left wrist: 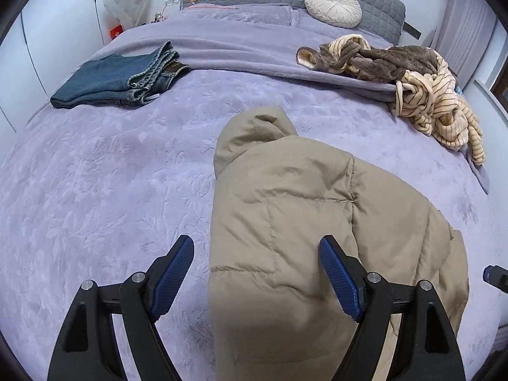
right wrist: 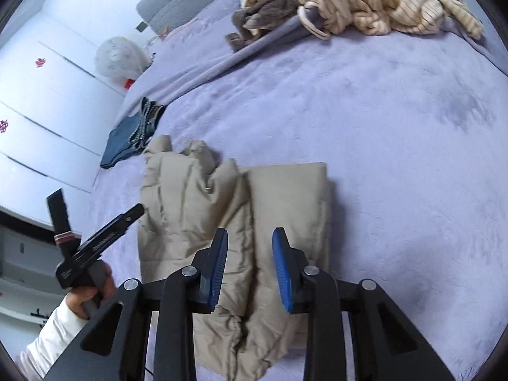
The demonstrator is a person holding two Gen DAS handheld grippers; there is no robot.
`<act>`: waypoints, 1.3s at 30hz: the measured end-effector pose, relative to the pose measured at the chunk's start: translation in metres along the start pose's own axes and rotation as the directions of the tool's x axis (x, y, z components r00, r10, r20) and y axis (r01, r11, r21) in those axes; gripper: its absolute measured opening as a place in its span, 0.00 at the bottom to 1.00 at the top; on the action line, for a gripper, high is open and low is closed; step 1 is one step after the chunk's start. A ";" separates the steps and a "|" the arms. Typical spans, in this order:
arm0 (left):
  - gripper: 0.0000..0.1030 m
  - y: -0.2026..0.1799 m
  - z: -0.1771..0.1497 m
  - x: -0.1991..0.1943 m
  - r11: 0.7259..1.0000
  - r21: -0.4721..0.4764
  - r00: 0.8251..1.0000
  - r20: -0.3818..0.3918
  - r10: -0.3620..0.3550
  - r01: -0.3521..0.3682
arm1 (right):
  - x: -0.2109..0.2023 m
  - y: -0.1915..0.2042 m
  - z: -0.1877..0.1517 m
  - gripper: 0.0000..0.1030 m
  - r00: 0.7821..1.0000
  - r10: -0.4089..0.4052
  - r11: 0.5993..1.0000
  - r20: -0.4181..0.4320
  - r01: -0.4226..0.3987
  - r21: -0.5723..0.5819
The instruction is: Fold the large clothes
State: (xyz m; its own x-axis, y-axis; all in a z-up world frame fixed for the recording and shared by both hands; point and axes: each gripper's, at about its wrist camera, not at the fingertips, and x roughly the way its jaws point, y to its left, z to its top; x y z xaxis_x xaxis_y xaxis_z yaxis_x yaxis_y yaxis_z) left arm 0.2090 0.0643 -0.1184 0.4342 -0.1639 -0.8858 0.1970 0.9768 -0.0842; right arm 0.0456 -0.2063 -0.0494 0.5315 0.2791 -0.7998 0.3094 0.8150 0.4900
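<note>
With both the left gripper (left wrist: 256, 254) and right gripper (right wrist: 250, 247) held apart and empty, the puffy beige hooded jacket (left wrist: 285, 197) (sides seemingly folded in) is judged ready for a lengthwise fold, needing a fresh grasp.

A: L side?
B: Left gripper (left wrist: 256, 247) angled steeply down, blue pads far apart, nothing pinched btwn them. From the right wrist cam its black body shows w/ the left hand (right wrist: 90, 289) wrapped round the handle, white sleeve behind.
A: R?
B: Right gripper (right wrist: 250, 238) also tilted down, pads (right wrist: 282, 270) narrower, a clear gap, gripping nothing.
</note>
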 end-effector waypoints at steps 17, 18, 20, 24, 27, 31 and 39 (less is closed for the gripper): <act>0.82 -0.051 -0.028 0.021 0.990 0.134 0.997 -0.068 0.044 -0.035 | 0.165 0.043 0.010 0.24 0.978 -0.123 0.991 -0.168 0.129 0.022; 0.82 -0.048 -0.028 0.017 0.992 0.126 0.996 -0.079 0.042 -0.031 | 0.161 0.048 0.009 0.28 0.979 -0.117 0.993 -0.167 0.121 0.016; 0.82 -0.043 -0.031 0.008 0.991 0.127 0.995 -0.088 0.041 -0.030 | 0.146 0.058 0.003 0.28 0.981 -0.110 0.994 -0.158 0.109 -0.010; 0.82 -0.027 -0.049 -0.010 0.991 0.132 0.994 -0.098 0.040 -0.026 | 0.116 0.078 -0.021 0.28 0.986 -0.078 0.996 -0.149 0.071 -0.054; 0.82 -0.016 -0.066 -0.022 0.993 0.121 0.993 -0.113 0.030 -0.016 | 0.100 0.089 -0.047 0.28 0.985 -0.078 0.995 -0.156 0.066 -0.081; 0.82 -0.009 -0.087 -0.034 0.994 0.107 0.989 -0.143 0.021 -0.006 | 0.102 0.090 -0.086 0.28 0.967 -0.139 0.984 -0.211 0.112 -0.136; 0.82 -0.002 -0.104 -0.043 0.996 0.081 0.978 -0.206 -0.014 0.032 | 0.119 0.054 -0.106 0.28 0.948 -0.135 0.983 -0.289 0.164 0.078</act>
State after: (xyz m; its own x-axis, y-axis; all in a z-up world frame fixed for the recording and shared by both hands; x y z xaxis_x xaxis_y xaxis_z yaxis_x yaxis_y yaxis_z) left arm 0.0986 0.0842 -0.1276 0.2407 -0.1460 -0.9595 0.2811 0.9567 -0.0751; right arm 0.0423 -0.0756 -0.1552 0.2336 0.3010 -0.9246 0.4531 0.8076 0.3774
